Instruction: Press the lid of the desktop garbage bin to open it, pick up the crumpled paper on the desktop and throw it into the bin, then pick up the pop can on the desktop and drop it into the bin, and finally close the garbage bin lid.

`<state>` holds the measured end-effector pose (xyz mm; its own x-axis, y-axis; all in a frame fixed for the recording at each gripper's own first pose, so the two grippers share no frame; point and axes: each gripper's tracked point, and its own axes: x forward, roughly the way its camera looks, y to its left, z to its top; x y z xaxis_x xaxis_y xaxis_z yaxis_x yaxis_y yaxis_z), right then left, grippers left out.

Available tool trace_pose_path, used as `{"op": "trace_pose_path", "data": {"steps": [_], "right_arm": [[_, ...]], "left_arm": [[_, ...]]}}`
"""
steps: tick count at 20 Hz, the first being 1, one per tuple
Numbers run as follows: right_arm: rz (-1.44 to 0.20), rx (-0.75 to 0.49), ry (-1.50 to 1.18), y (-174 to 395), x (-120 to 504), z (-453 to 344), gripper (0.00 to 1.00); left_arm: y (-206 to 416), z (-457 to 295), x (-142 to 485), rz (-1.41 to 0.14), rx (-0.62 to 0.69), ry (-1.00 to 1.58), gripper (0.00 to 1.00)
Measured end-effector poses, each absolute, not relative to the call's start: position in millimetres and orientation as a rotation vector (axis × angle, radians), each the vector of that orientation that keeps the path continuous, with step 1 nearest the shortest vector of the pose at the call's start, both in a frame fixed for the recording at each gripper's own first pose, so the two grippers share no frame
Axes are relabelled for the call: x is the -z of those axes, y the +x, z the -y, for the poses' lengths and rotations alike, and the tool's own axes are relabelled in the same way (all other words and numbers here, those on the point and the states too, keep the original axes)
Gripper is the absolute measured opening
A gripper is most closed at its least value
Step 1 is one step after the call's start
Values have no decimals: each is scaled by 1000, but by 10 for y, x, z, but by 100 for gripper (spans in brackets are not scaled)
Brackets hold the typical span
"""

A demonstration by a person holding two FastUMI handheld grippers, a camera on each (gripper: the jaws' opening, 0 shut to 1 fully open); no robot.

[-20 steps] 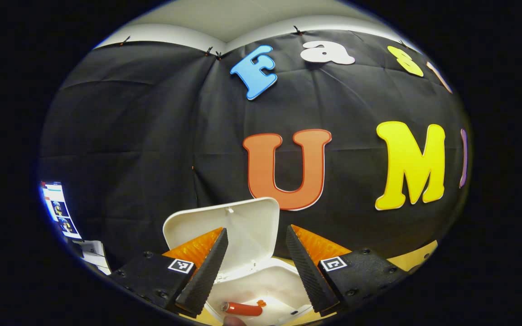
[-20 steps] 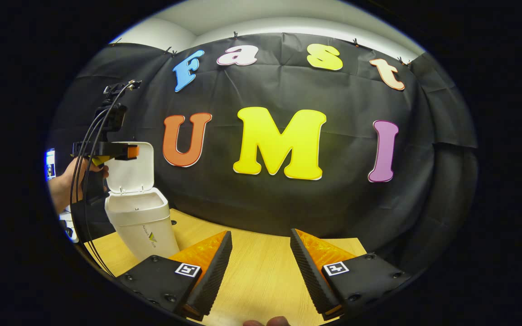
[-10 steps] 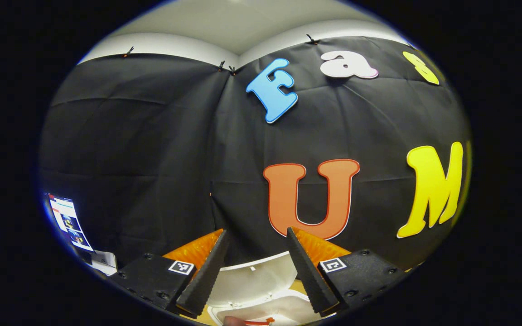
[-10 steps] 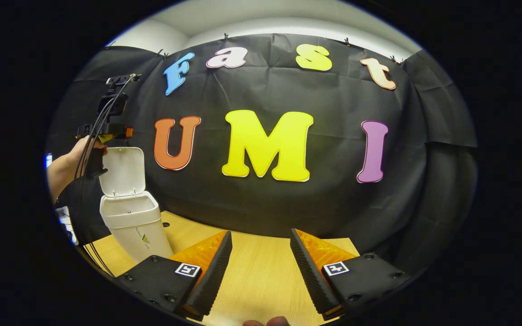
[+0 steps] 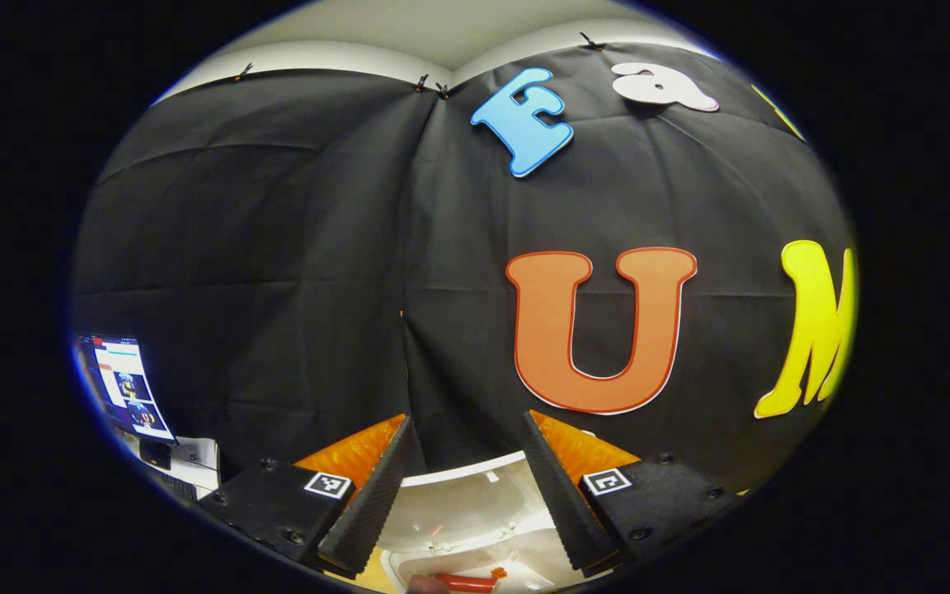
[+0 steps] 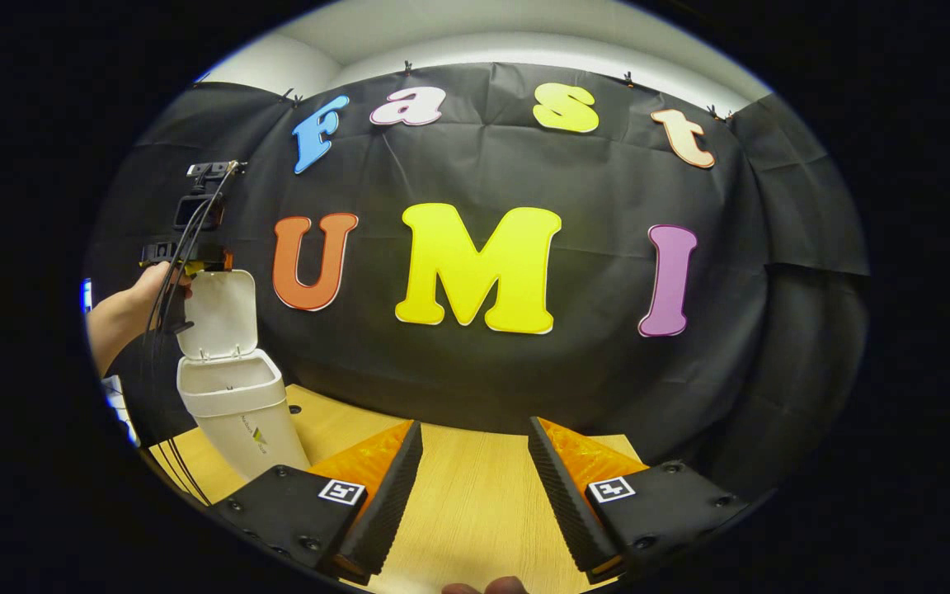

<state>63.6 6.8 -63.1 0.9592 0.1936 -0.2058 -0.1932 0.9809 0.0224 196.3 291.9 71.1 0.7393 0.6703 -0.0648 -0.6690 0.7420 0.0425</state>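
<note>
The left gripper (image 5: 463, 487) hung with its fingers wide apart and empty, above the raised white plastic lid (image 5: 467, 503) of the white desktop garbage bin (image 6: 236, 404), where a red pop can (image 5: 463, 582) lay inside. The right gripper (image 6: 471, 487), also wide and empty, sat over the bare wooden tabletop (image 6: 467, 511), well apart from the bin. Compared with a second ago, the left gripper had risen, leaving less lid visible between its fingers

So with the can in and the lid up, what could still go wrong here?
The left tool sits at the top edge of the raised lid; pushing sideways instead of down could tip the bin. The can lies high near the rim, so the lid might not shut fully.
</note>
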Motion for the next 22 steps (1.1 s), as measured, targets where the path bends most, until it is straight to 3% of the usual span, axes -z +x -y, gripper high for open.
{"op": "trace_pose_path", "data": {"steps": [13,22], "right_arm": [[-159,-300,-11,680,590,-244,83],[-213,-289,-36,728,763,37,83]], "left_arm": [[1456,-2015,-210,-127,-717,-44,85],[1308,-1636,619,-240,-682,-63,86]]}}
